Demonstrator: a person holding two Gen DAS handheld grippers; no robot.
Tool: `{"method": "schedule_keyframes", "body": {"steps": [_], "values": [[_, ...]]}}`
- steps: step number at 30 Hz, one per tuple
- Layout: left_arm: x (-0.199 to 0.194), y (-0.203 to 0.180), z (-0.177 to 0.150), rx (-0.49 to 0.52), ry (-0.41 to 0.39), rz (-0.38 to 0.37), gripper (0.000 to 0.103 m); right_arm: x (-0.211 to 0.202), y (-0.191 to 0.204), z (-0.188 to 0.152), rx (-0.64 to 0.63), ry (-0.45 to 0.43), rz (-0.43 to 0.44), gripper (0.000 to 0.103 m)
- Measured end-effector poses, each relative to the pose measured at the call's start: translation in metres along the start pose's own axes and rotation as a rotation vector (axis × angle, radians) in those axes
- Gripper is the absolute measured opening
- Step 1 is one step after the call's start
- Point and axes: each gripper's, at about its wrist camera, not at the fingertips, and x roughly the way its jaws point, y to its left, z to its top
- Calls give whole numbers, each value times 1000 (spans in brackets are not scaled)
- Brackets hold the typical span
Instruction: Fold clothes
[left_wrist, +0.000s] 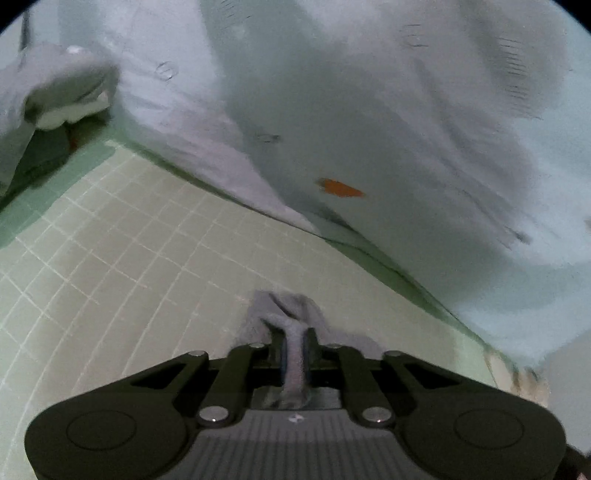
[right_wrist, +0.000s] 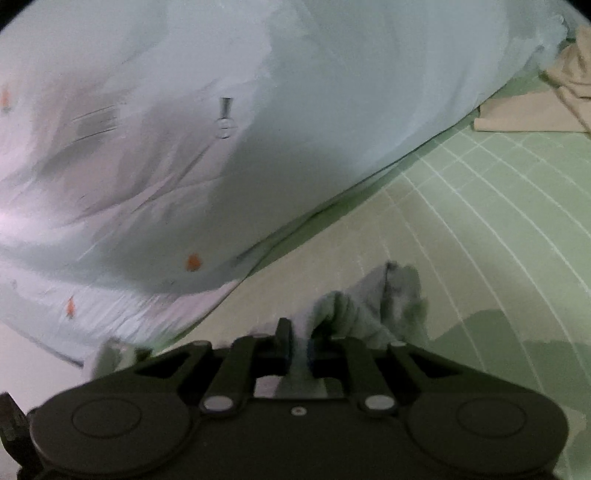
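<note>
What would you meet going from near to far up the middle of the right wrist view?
Black right gripper → pinched pale grey-green cloth → green gridded cutting mat → billowing pale blue garment.

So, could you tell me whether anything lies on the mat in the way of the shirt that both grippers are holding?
Nothing visible does. Both the left gripper and right gripper already pinch the pale blue shirt, and the green mat below is bare. A beige cloth lies at the far right edge.

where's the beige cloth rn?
Right wrist view, top right corner: the beige cloth lies on the green grid mat, beside the pale blue garment.
</note>
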Motion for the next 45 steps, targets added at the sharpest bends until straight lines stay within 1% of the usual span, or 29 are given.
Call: {"method": "schedule_keyframes", "body": {"steps": [1, 2, 3, 4, 5, 7, 10, 13, 15, 17, 19, 22, 24, 26, 28, 31, 34, 35, 36, 37, 41, 43, 45], "values": [[5, 1, 4, -5, -22, 35, 23, 9, -1, 5, 4, 4, -38, 28], [6, 1, 5, 9, -46, 62, 38, 13, -1, 8, -4, -4, -67, 46], [4, 2, 2, 36, -63, 85, 57, 13, -1, 8, -24, -22, -87, 57], [3, 4, -1, 65, -77, 106, 65, 12, -1, 8, -50, -42, -104, 78], [1, 6, -6, 95, -83, 127, 74, 9, 0, 5, -85, -59, -123, 88], [1, 12, -20, 129, -52, 160, 75, 5, 0, -1, -144, -59, -164, 89], [10, 26, -39, 98, 39, 170, 76, 3, -3, -17, -206, -4, -245, 92], [17, 28, -53, 97, 108, 150, 76, 3, -9, -34, -213, 46, -277, 94], [22, 28, -62, 99, 153, 134, 78, 7, -12, -40, -199, 70, -280, 94], [25, 21, -65, 137, 159, 134, 80, 11, -15, -43, -185, 87, -281, 95], [28, 15, -64, 170, 154, 139, 81, 17, -16, -40, -178, 93, -283, 95], [35, 14, -57, 185, 154, 137, 83, 27, -17, -34, -195, 76, -289, 95], [45, 16, -52, 185, 185, 119, 90, 34, -19, -29, -199, 75, -286, 98], [60, 18, -47, 191, 231, 101, 91, 44, -23, -23, -167, 92, -264, 99], [69, 18, -44, 202, 256, 77, 92, 52, -32, -21, -109, 113, -229, 101], [83, 19, -41, 205, 293, 22, 93, 62, -42, -20, -23, 137, -163, 102], [104, 22, -34, 180, 359, -124, 94, 69, -47, -20, 16, 161, -83, 103], [113, 24, -32, 163, 386, -178, 96, 73, -46, -20, 15, 181, -49, 103], [119, 24, -30, 152, 398, -226, 103, 78, -43, -20, 1, 201, -24, 103], [122, 22, -29, 165, 401, -247, 103, 83, -39, -19, -22, 222, -6, 103], [129, 11, -29, 238, 402, -282, 102, 102, -22, -18, -113, 304, 57, 103], [126, 8, -35, 251, 380, -284, 102, 112, -19, -21, -80, 334, 121, 103], [123, 6, -42, 224, 377, -299, 101, 120, -13, -29, -42, 363, 183, 103]]}}
